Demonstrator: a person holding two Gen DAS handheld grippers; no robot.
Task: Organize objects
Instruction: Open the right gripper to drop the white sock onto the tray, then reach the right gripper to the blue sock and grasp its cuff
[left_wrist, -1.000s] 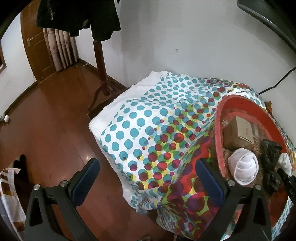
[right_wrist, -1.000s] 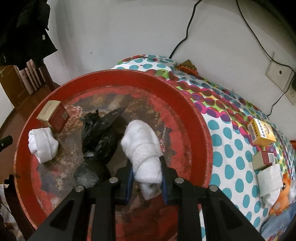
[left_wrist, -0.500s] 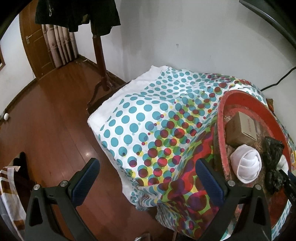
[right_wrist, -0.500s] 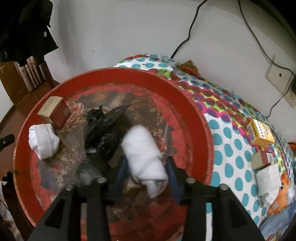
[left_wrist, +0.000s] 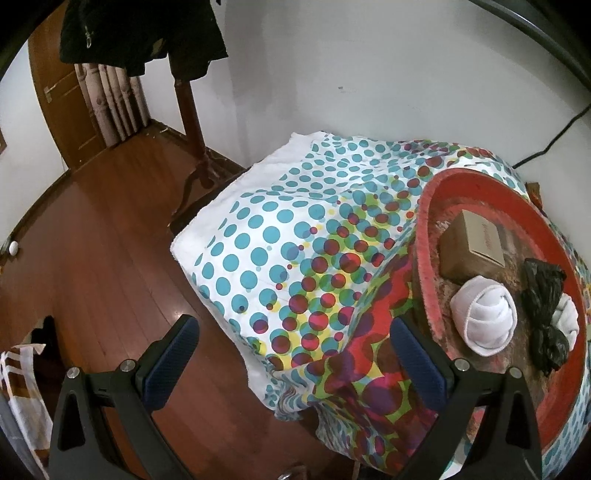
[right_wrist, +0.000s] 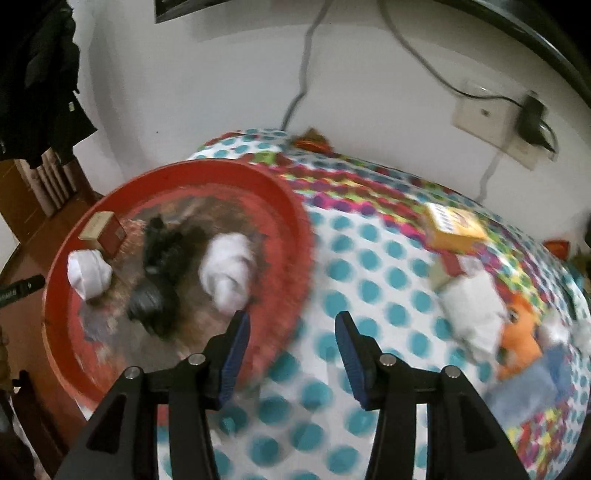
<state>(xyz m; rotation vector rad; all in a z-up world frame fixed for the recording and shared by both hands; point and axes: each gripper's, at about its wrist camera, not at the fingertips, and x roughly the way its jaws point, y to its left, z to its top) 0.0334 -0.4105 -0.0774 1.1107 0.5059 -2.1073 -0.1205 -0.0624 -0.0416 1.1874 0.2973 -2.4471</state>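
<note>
Red tray (right_wrist: 291, 206) holds two white sock rolls (right_wrist: 229, 269), one black bag (right_wrist: 162, 258), one box (right_wrist: 103, 232). The right gripper (right_wrist: 291, 343), jaws just opening, stands wide and empty, having released the roll at eleven o'clock; left gripper (left_wrist: 291, 354) wide, empty.

Through my left feed the room was evenly lit and sharp, with glare on the wooden floor (left_wrist: 177, 306) beyond the fingers. My right feed was motion-smeared, its fisheye corners black.

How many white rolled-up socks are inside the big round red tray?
2. One white rolled-up sock lies near the red tray's left edge beside the small tan box; the other lies right of the crumpled black plastic bag. That bag might hide more.
</note>
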